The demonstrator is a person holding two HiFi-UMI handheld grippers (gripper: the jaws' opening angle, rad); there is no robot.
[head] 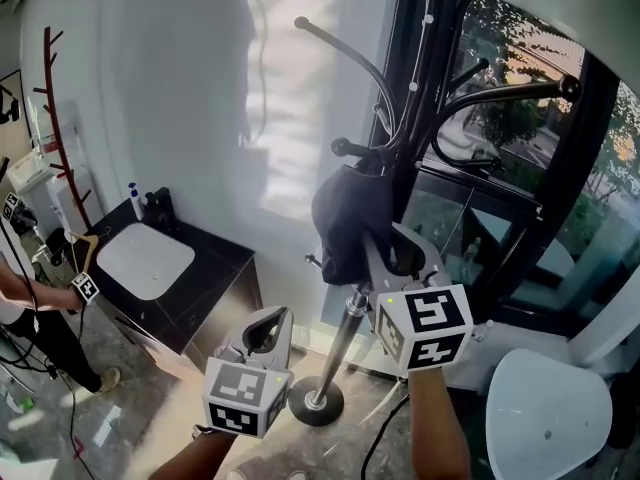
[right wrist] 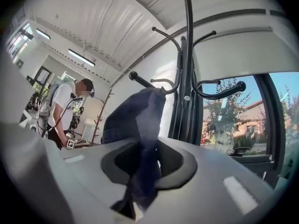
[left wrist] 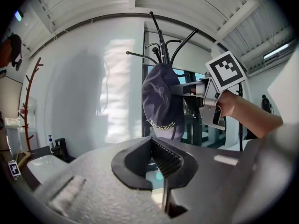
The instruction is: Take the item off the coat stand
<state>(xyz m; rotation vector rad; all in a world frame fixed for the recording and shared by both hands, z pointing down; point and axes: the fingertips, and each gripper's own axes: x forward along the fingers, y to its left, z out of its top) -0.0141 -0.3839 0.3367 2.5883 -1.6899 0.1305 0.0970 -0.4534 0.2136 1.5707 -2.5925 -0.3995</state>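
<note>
Right gripper point(head: 397, 255) clamps cap point(head: 345, 218) edge — coat stand point(head: 341, 343) just beside.

Daylight enters through the window point(head: 530, 138) on the right and throws a bright dappled patch on the white wall point(head: 150, 88), beside faint shadows of the coat stand point(head: 422, 78). Ceiling lights point(right wrist: 81, 58) glare mildly. Both gripper views are fisheye, with black corners and bowed lines. Their foreground is soft, and the dark item point(right wrist: 140, 120) is blurred, possibly by motion.
</note>
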